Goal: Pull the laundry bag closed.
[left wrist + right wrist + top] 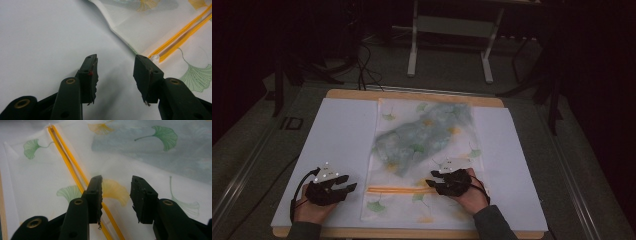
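Jaws on your right gripper (116, 200) stand apart with nothing between them, over the mesh bag (402, 200) at its yellow zipper (67, 162); left gripper (115, 77) likewise gaping, over bare white sheet (37, 37) just beside the bag's edge. Bag lies flat mid-table, grey-green garment (422, 135) inside. Likely step: work the zipper. Pin the fabric near the track with your left, pinch the pull squarely with your right. Pull tab hard to make out; pale nub (155, 58) at the track's end may be it.
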The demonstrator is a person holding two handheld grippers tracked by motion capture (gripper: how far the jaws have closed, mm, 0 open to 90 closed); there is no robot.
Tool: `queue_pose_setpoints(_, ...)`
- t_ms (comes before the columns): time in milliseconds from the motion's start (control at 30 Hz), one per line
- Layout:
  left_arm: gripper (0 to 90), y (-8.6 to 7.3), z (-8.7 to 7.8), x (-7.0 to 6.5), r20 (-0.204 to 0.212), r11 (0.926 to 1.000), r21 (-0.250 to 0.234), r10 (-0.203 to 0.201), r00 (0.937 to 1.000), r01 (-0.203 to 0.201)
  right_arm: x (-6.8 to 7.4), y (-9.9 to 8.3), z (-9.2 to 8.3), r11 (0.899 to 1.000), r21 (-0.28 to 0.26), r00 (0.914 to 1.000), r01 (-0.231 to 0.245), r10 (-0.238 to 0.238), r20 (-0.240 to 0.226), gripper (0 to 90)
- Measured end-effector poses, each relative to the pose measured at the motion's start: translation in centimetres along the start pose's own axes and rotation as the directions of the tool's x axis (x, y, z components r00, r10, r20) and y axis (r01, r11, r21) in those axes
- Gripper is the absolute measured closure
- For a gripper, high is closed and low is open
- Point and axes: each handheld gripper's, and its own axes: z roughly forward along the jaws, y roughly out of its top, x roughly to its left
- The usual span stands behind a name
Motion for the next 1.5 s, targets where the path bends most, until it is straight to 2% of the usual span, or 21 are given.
queue_pose_setpoints(200,53.1,0.0,0.1,-0.1,0.001,0.9999,0.006,0.008,1.0000,-0.008,0.5,0.5,0.7,0.999,-0.034,0.9999,0.015,-0.015,-0.004,62.5)
queue_pose_setpoints(233,53.1,0.0,0.1,-0.1,0.001,0.9999,0.006,0.008,1.0000,-0.008,0.5,0.5,0.7,0.999,-0.034,0.9999,0.015,-0.015,-0.004,62.5)
queue_pose_setpoints(267,52.9,0.0,0.1,-0.1,0.001,0.9999,0.007,0.009,1.0000,-0.009,0.7,0.7,0.9,0.999,-0.030,0.9995,0.022,-0.023,-0.023,63.4)
queue_pose_setpoints(300,52.9,0.0,0.1,-0.1,0.001,0.9999,0.007,0.009,1.0000,-0.009,0.7,0.7,0.9,0.999,-0.030,0.9995,0.022,-0.023,-0.023,63.4)
queue_pose_setpoints(333,52.6,0.0,0.1,-0.1,0.001,0.9999,0.006,0.009,1.0000,-0.009,1.1,0.9,1.2,0.999,-0.016,0.9986,0.048,-0.048,-0.021,63.2)
queue_pose_setpoints(400,52.5,0.0,0.1,-0.1,0.001,0.9999,0.006,0.009,1.0000,-0.009,1.2,1.0,1.3,0.999,-0.016,0.9985,0.051,-0.051,-0.020,63.2)
queue_pose_setpoints(467,52.5,0.0,0.0,-0.1,0.003,1.0000,0.004,0.009,1.0000,-0.009,1.3,1.2,1.7,0.999,-0.033,0.9993,0.033,-0.034,-0.016,61.8)
queue_pose_setpoints(567,52.4,0.0,0.0,0.0,0.003,1.0000,0.003,0.008,1.0000,-0.008,1.3,1.3,1.9,0.999,-0.027,0.9997,0.018,-0.018,-0.019,61.5)
queue_pose_setpoints(667,52.2,0.0,0.0,0.0,0.012,1.0000,0.000,-0.004,0.9999,0.004,1.6,1.6,2.3,1.000,-0.022,0.9991,0.005,-0.005,-0.042,61.7)
queue_pose_setpoints(1033,51.7,0.1,-0.2,-0.1,0.015,0.9999,-0.010,-0.001,0.9999,0.002,2.7,2.3,3.2,0.999,-0.032,0.9978,0.027,-0.029,-0.059,61.7)
queue_pose_setpoints(1267,51.0,0.1,-0.2,-0.1,0.009,0.9999,-0.011,-0.005,0.9999,0.005,3.7,3.0,4.6,0.999,-0.024,0.9964,0.039,-0.041,-0.074,55.1)
queue_pose_setpoints(1500,51.1,0.1,-0.3,-0.2,0.013,0.9999,-0.012,-0.009,0.9999,0.009,4.3,3.3,5.4,0.999,-0.022,0.9955,0.040,-0.042,-0.084,54.9)
